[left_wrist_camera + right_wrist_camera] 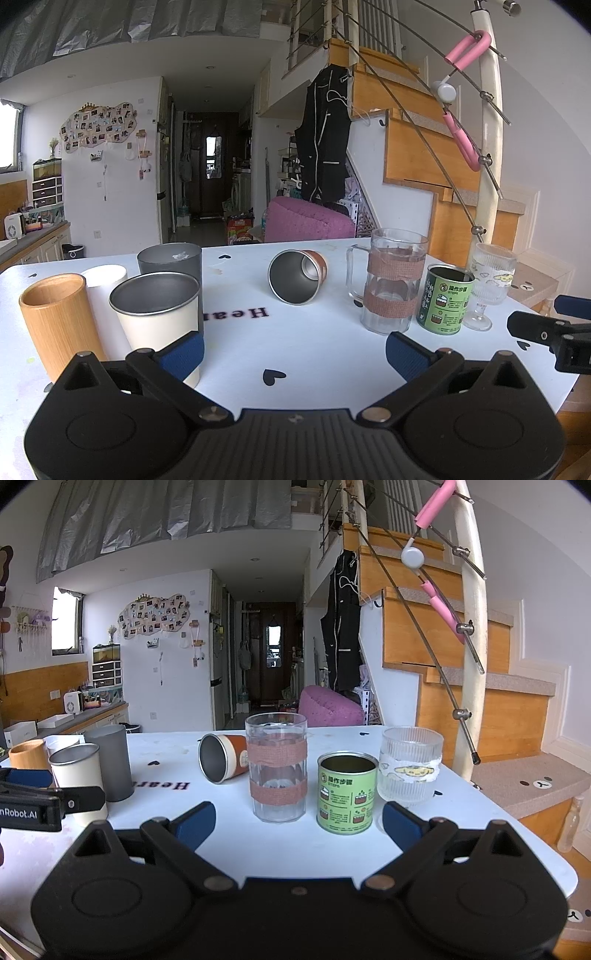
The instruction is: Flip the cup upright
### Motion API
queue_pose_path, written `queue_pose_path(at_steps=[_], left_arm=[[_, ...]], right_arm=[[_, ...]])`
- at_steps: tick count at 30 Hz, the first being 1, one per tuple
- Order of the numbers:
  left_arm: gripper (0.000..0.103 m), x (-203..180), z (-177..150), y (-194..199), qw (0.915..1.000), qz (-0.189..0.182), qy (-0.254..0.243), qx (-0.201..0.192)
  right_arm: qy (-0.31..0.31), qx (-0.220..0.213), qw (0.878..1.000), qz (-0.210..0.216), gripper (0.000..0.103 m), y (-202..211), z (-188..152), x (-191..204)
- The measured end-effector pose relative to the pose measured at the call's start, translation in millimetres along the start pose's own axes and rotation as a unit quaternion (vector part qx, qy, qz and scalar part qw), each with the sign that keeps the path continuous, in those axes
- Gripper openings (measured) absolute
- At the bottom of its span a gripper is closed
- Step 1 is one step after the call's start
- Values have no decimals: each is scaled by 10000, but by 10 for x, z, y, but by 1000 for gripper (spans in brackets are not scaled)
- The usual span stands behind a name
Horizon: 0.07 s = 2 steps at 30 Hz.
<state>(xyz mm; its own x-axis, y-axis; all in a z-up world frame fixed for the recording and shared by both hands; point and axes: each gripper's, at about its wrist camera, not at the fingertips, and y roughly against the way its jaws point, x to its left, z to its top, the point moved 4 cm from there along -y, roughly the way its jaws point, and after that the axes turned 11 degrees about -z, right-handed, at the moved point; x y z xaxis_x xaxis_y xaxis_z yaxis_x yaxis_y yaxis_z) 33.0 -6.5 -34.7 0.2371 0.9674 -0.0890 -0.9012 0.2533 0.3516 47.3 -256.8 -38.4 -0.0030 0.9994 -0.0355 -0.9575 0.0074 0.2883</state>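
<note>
Left wrist view: one tipped orange cup [297, 276], seven upright vessels, both grippers [294, 355] [298, 821] spread empty.

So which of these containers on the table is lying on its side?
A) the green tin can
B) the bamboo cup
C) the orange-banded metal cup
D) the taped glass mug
C: the orange-banded metal cup lies tipped over with its open mouth facing the camera, while the green tin can, the taped glass mug and the bamboo cup all stand upright.
</note>
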Motion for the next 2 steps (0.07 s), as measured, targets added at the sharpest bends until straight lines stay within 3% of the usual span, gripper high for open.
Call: queue_pose_path(at_steps=[2], left_arm=[[103,-7,0,2,10000,-1,-4,0]], right_arm=[[-1,1,10000,-4,98,-1,4,-5]])
